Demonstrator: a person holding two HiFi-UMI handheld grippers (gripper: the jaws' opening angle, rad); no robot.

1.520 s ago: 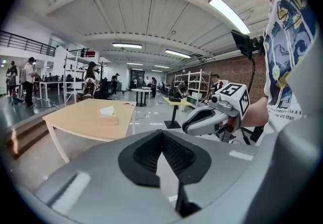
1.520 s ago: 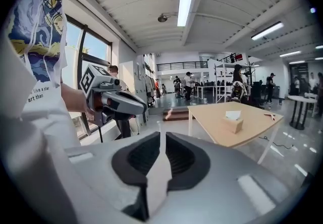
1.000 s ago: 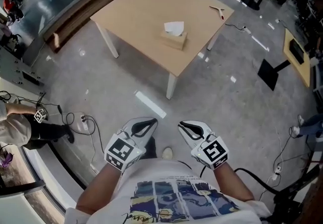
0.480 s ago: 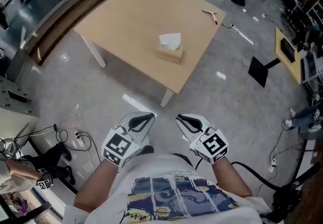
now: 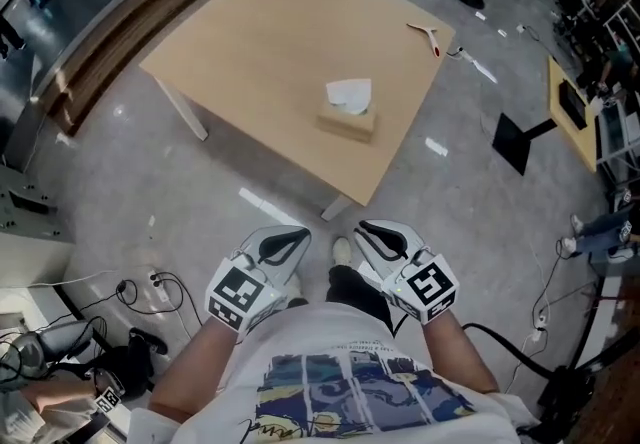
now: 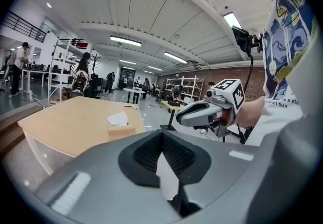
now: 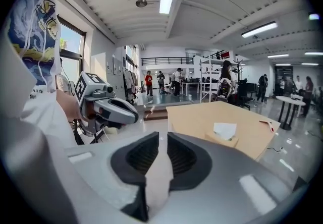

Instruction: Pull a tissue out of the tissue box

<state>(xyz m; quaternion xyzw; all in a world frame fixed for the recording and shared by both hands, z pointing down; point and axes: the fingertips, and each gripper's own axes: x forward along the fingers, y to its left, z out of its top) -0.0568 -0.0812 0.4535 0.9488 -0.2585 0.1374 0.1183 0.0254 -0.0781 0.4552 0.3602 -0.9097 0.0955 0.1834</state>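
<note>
A tan tissue box (image 5: 347, 123) stands near the front edge of a light wooden table (image 5: 250, 42), with a white tissue (image 5: 349, 94) sticking up from its top. Both grippers hang side by side close to my body, over the floor and short of the table. My left gripper (image 5: 300, 231) has its tips touching and holds nothing. My right gripper (image 5: 362, 226) shows a narrow slit between its tips; its jaws have just been opening, with nothing between them. In the left gripper view the box (image 6: 121, 130) lies ahead to the left. In the right gripper view the box (image 7: 222, 140) lies ahead to the right.
A small stick-like object with a red tip (image 5: 428, 30) lies at the table's far right corner. White table legs (image 5: 336, 207) stand in front of me. Cables (image 5: 150, 282) trail on the floor at my left, and a black stand base (image 5: 520, 144) sits to the right.
The table and tissue box have come nearer in the head view. Both grippers stay level with each other in front of my body. The person at the lower left has slipped almost out of sight.
</note>
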